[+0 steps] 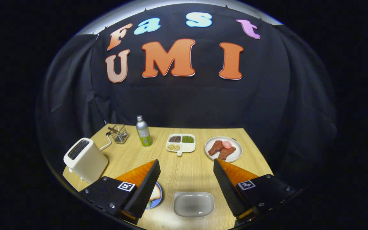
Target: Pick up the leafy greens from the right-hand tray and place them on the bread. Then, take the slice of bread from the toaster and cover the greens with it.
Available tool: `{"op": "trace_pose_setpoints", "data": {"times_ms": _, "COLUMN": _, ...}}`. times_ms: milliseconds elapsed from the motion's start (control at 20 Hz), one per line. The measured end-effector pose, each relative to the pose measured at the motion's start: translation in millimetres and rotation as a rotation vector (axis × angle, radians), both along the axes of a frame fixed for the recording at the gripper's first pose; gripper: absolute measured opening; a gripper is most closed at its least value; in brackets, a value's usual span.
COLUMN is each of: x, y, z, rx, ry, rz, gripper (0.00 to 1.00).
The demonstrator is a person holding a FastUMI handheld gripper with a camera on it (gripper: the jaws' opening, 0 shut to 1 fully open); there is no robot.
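two fingers [154, 174] of my gripper [186, 169] spread wide, gripping nothing; left one hides most of the bread [155, 192] on its plate [158, 198]; tray [194, 203] between them; toaster [85, 158] slot too dark to read.

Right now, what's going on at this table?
The claw is open, holding nothing, raised over the wooden table. An empty grey tray lies between its fingers. By the left finger, a blue plate holds bread with some green beside it. The toaster stands left; its slot contents can't be seen.
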State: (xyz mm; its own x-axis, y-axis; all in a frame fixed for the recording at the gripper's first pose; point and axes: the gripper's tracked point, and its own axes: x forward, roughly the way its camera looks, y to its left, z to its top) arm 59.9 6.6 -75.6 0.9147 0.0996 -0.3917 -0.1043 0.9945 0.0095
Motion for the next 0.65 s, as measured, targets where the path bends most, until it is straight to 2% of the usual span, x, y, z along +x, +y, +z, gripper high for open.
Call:
{"op": "trace_pose_setpoints", "data": {"times_ms": 450, "x": -20, "y": -68, "z": 79, "rx": -0.014, "ry": -0.219, "rz": -0.108, "gripper": 1.00}}
{"op": "trace_pose_setpoints", "data": {"times_ms": 650, "x": -29, "y": -82, "z": 91, "rx": -0.016, "ry": -0.269, "rz": -0.129, "gripper": 1.00}}
